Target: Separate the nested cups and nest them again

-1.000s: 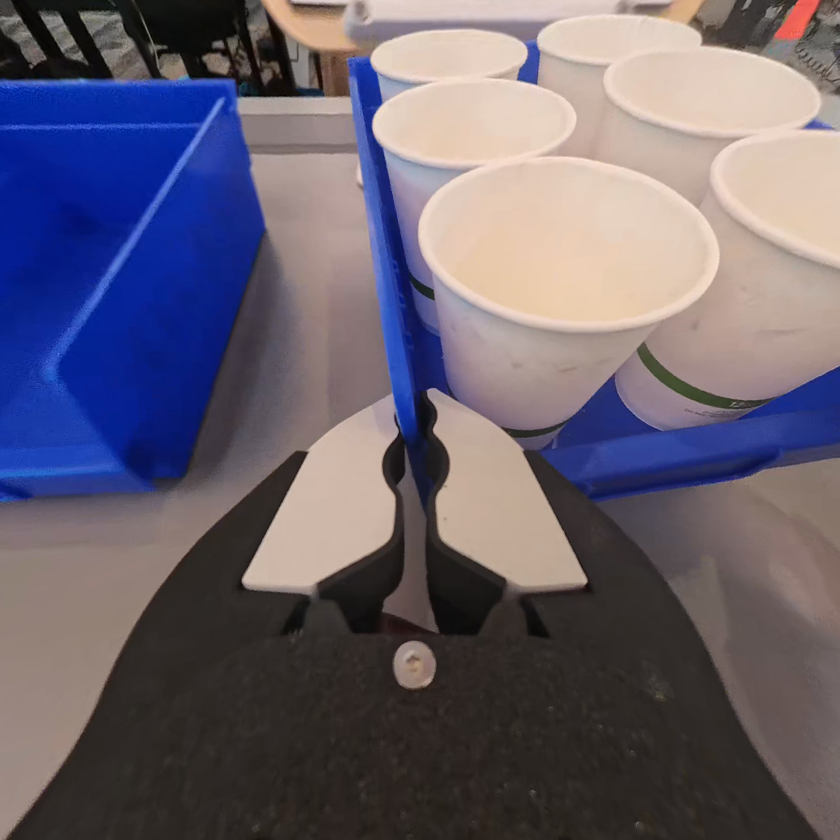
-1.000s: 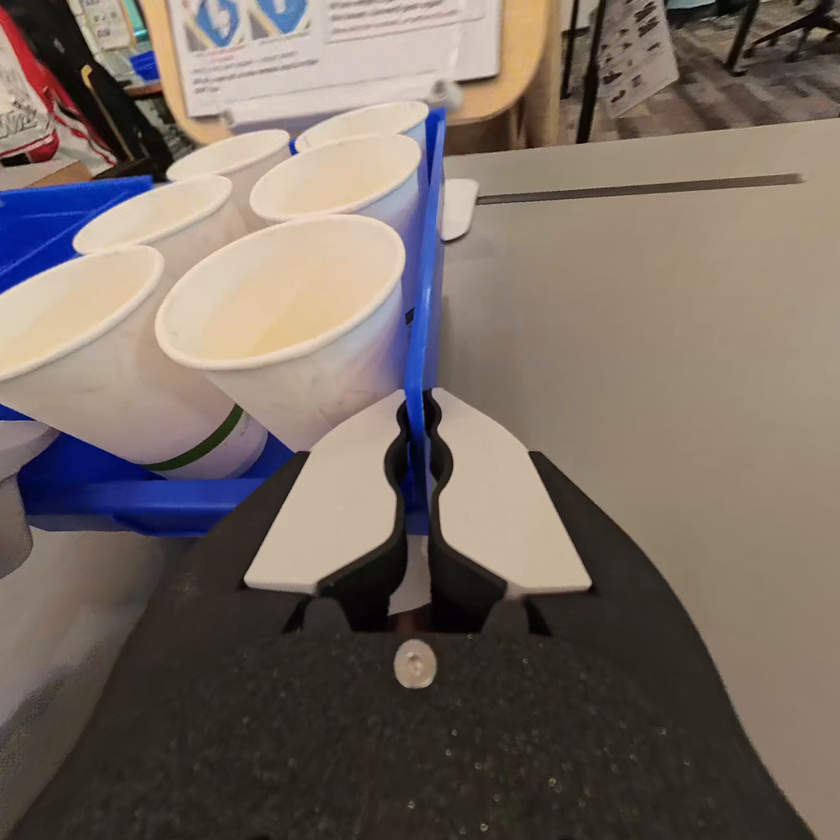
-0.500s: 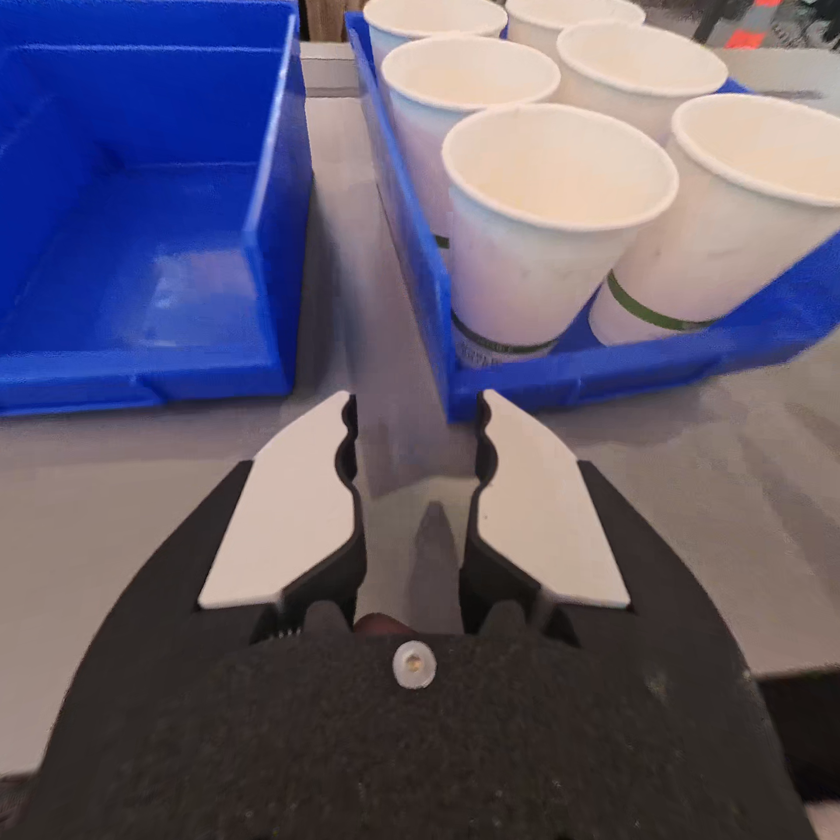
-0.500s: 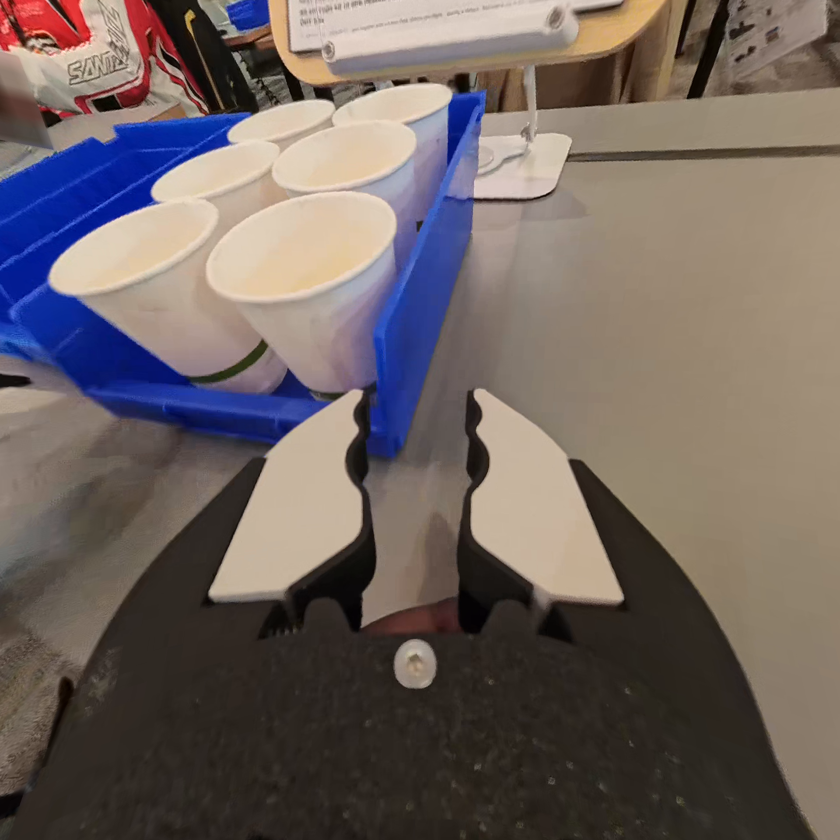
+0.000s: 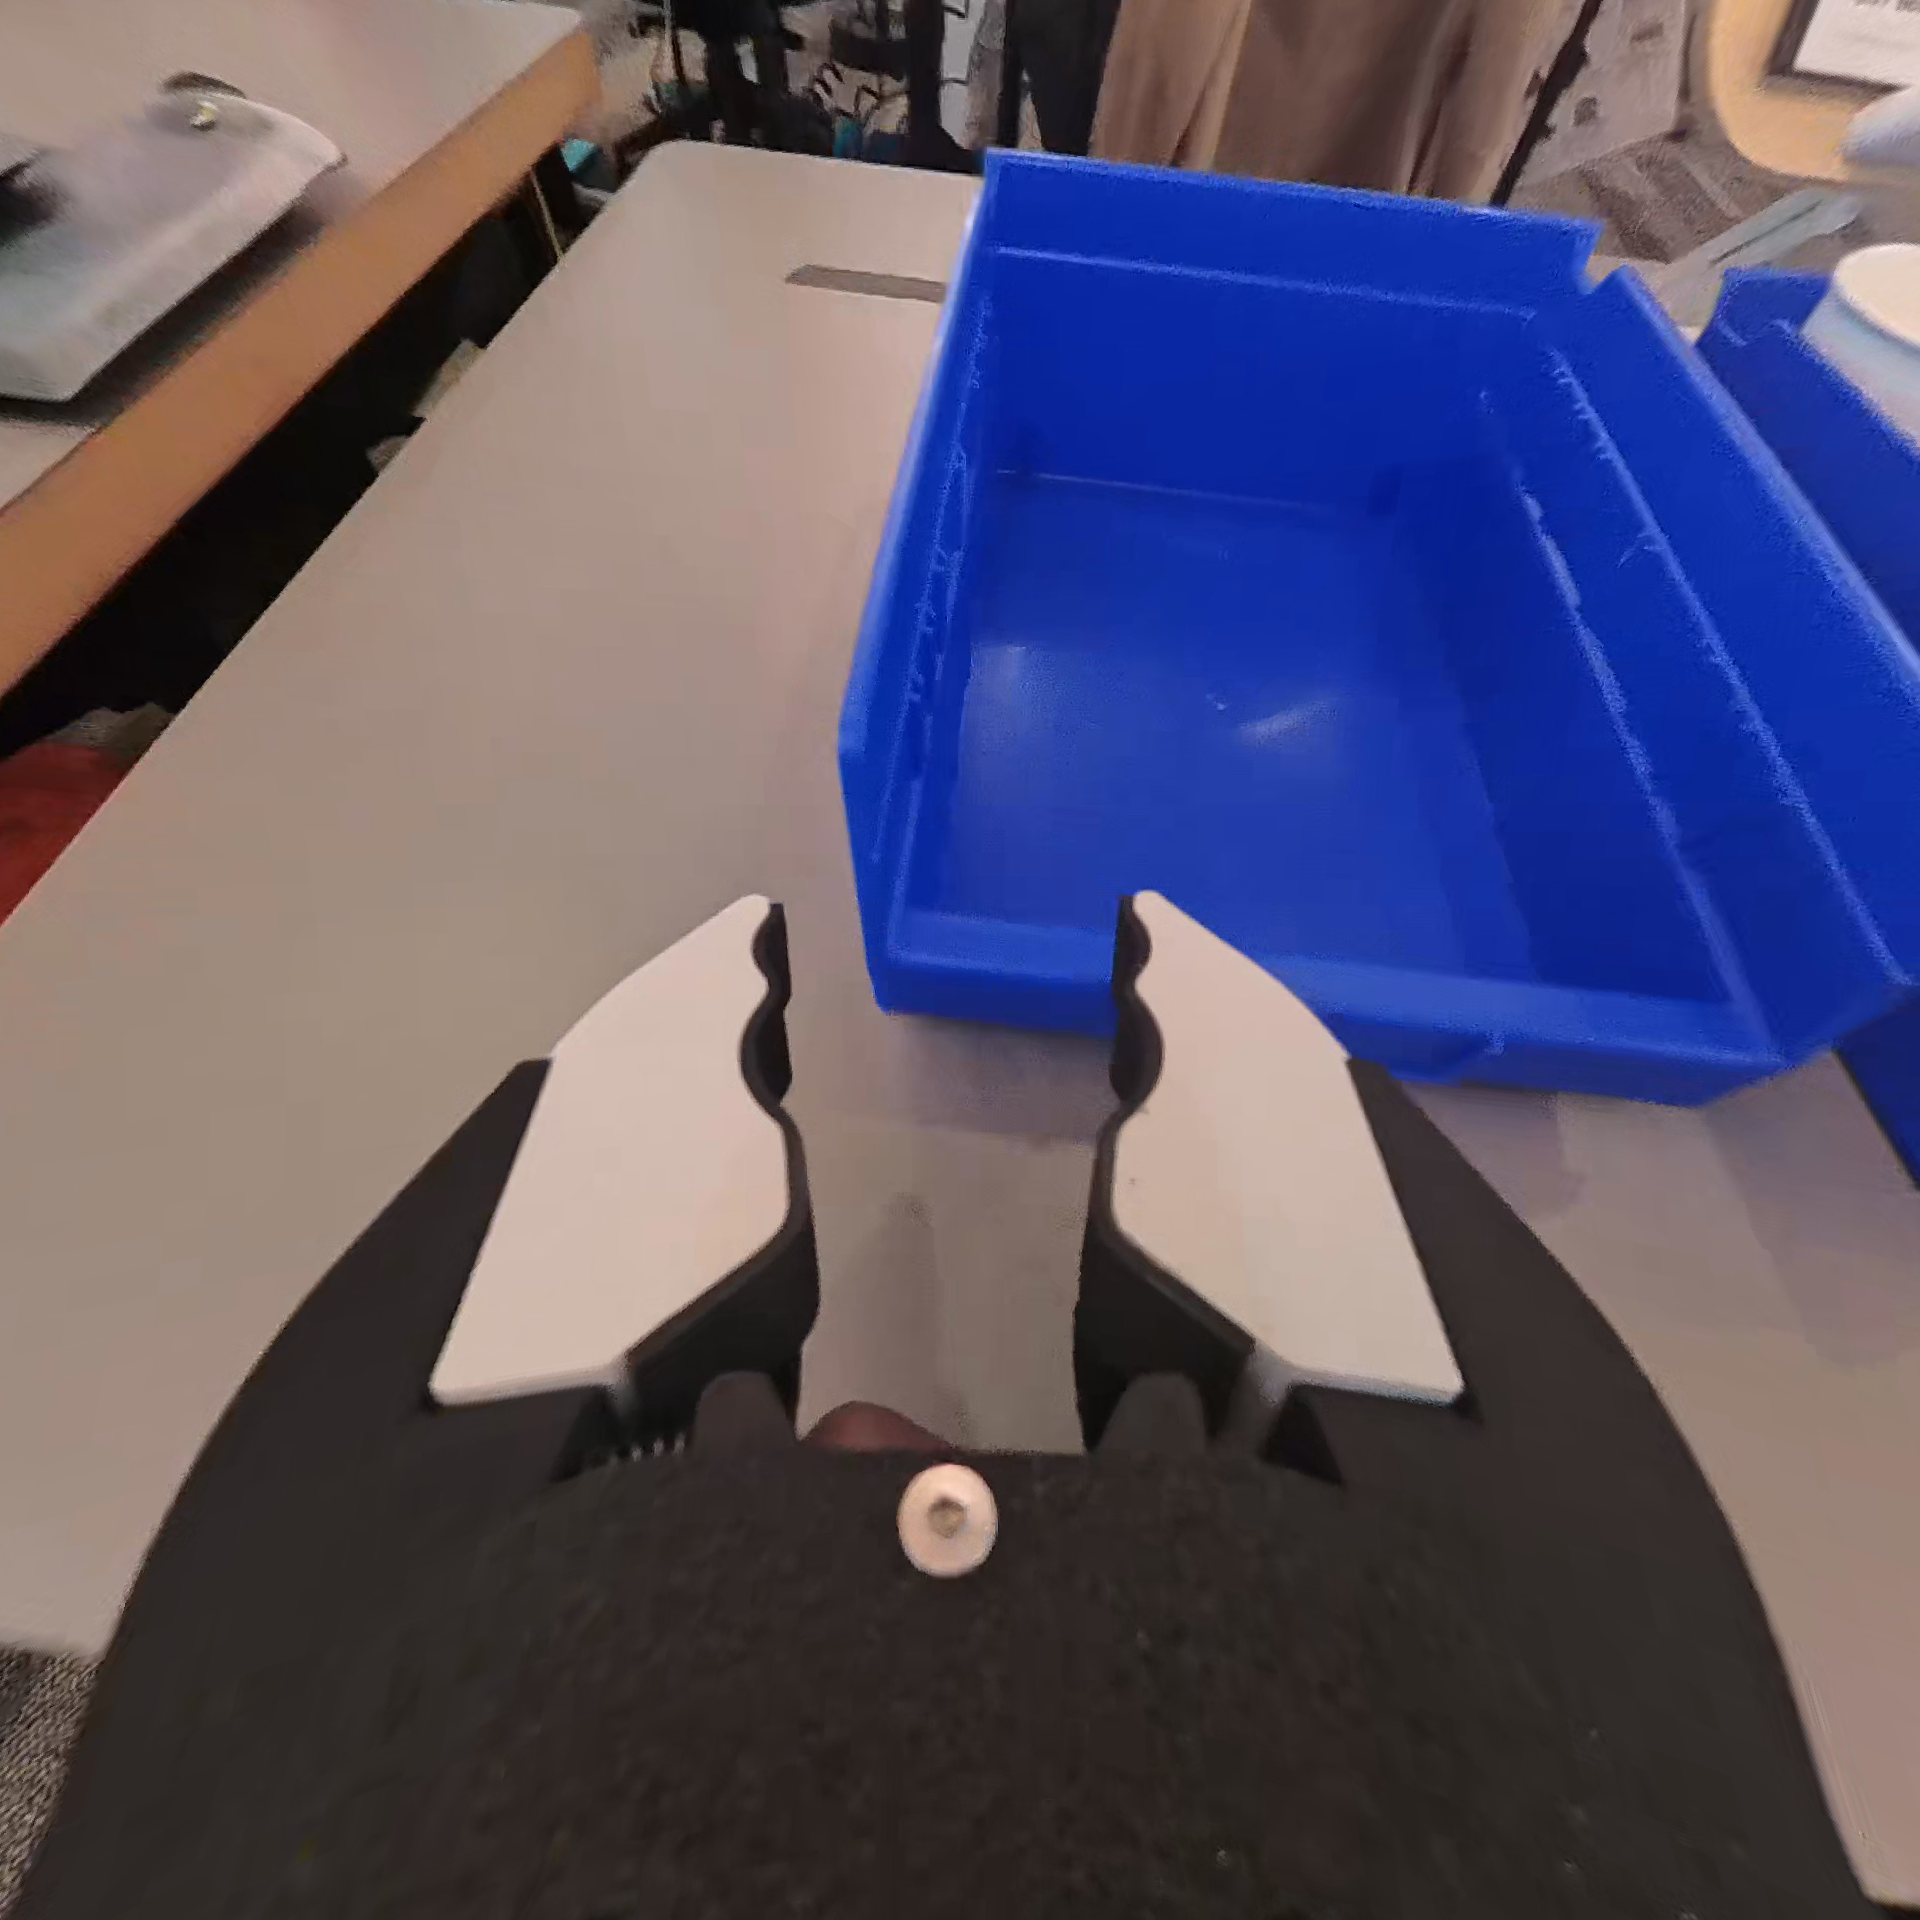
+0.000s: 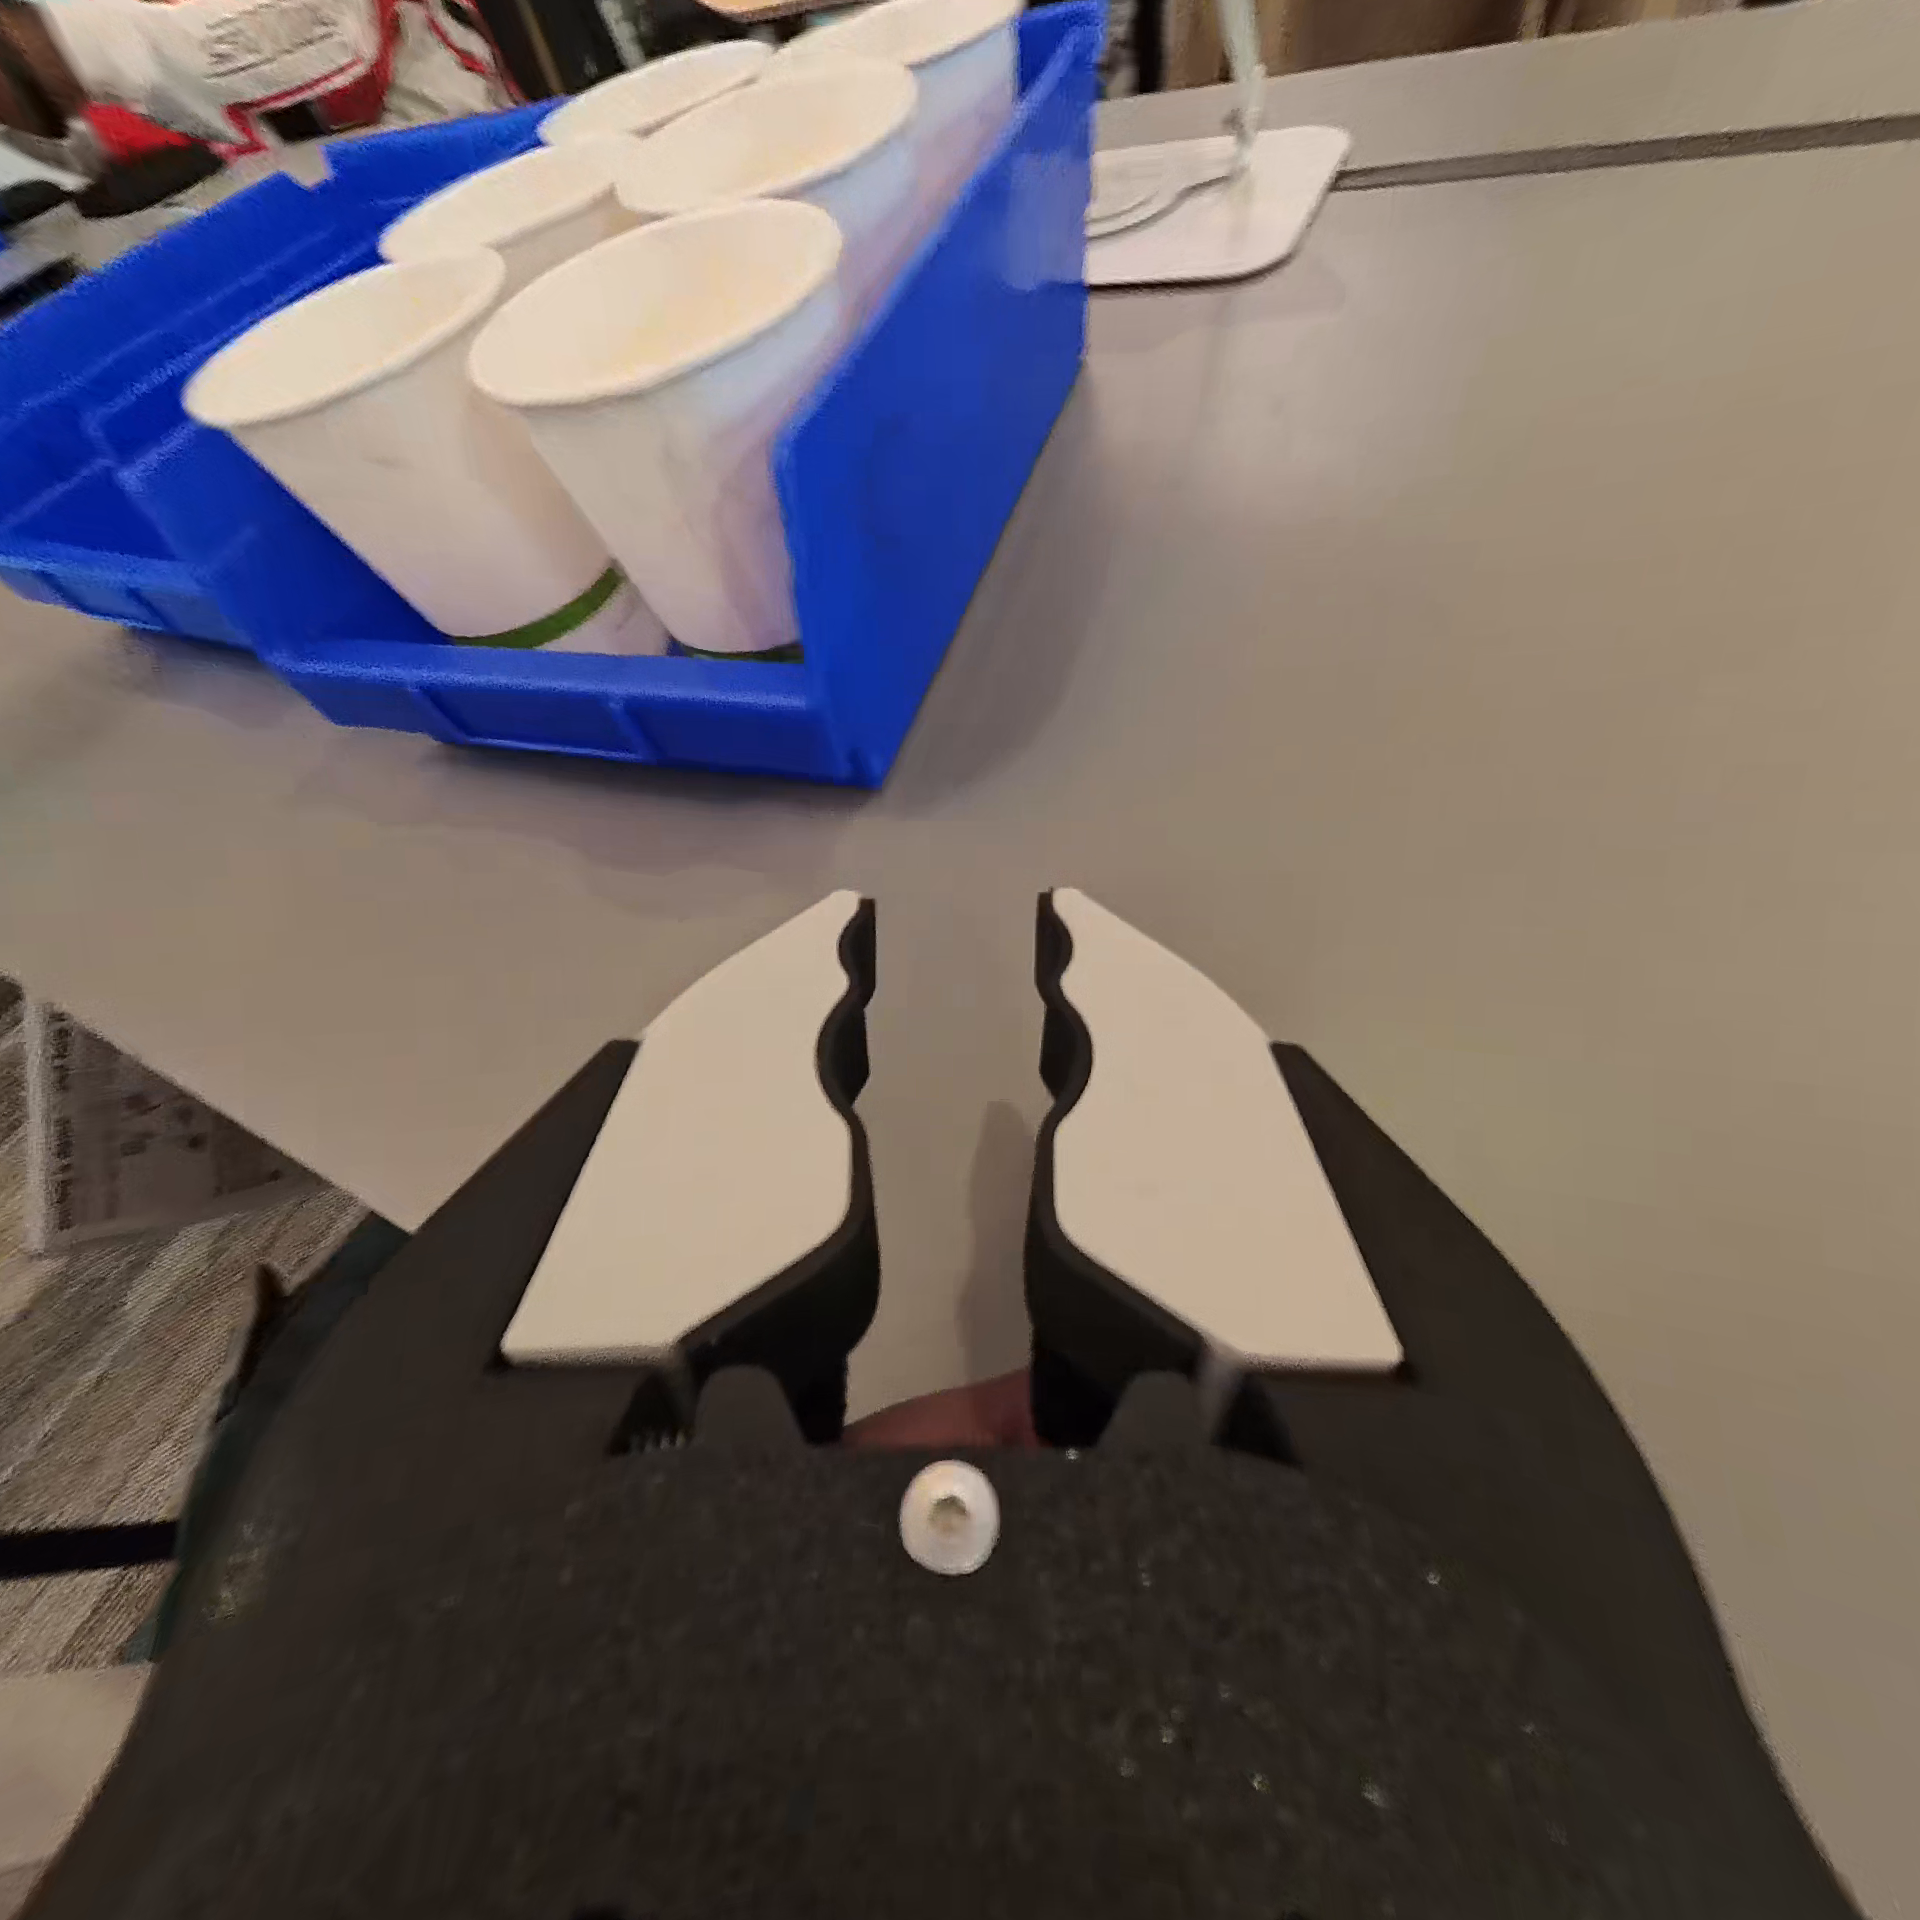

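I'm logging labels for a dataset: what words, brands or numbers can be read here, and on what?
Red and white garment behind the bins: lettering, too blurred to read.
Printed sheet below the table edge: print, too blurred to read.
Paper cups: green band near the base, nothing readable.
Empty blue bin: no writing.

I work at a smooth grey table with a dark slot set into its far end, beside a second, wood-edged table on my left, over patterned grey carpet, with dark chair and stand legs crowding the room behind.
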A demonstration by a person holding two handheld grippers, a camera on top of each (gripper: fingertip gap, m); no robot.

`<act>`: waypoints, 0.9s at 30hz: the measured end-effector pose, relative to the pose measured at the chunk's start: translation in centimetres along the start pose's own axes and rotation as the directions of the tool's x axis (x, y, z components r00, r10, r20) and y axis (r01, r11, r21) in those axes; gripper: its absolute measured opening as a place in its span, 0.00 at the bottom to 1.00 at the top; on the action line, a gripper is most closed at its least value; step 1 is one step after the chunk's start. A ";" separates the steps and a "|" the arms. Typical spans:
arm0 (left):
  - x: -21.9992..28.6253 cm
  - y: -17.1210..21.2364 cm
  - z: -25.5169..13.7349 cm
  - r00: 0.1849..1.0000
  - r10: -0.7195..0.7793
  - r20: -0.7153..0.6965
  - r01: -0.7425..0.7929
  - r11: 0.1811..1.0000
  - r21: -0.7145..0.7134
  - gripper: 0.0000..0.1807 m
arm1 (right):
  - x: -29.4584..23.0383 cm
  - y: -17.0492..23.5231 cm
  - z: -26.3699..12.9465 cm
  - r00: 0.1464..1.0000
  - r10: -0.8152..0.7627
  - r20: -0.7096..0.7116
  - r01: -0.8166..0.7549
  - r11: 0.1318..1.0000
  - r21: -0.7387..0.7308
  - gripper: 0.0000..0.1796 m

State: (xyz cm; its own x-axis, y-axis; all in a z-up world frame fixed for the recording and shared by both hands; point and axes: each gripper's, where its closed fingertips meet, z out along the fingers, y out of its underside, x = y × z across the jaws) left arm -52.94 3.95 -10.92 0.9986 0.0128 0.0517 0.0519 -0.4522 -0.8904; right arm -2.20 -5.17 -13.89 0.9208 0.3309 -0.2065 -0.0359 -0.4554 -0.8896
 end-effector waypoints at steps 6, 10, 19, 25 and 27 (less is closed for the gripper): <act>-2.6 -0.7 5.3 1.000 -0.002 0.015 0.003 0.999 -0.048 0.25 | -4.1 -1.6 1.5 0.989 -0.132 0.068 0.131 0.991 0.014 0.16; -0.6 -0.3 5.3 0.996 -0.017 -0.088 0.012 0.998 -0.060 0.01 | -8.9 -1.9 3.0 0.970 -0.159 0.182 0.160 0.987 0.008 0.16; 1.4 4.7 -4.4 0.976 -0.123 0.180 0.123 0.992 0.012 0.01 | -21.9 -1.8 9.2 0.900 -0.343 0.268 0.344 0.938 0.045 0.21; 3.9 8.6 -11.8 0.951 -0.148 0.271 0.136 0.989 0.060 0.02 | -26.0 -0.7 12.3 0.903 -0.271 0.334 0.290 0.957 -0.008 0.16; 5.0 9.4 -13.2 0.953 -0.138 0.270 0.126 0.990 0.062 0.02 | -26.1 -1.1 12.3 0.921 -0.219 0.322 0.232 0.973 -0.001 0.06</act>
State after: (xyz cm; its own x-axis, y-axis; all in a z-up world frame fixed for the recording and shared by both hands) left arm -47.65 -12.01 -13.01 0.9477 0.3152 0.0505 0.1780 -0.3904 -0.9033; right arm -30.98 -3.08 -12.52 0.7311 0.6704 -0.1267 0.1788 -0.3675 -0.9127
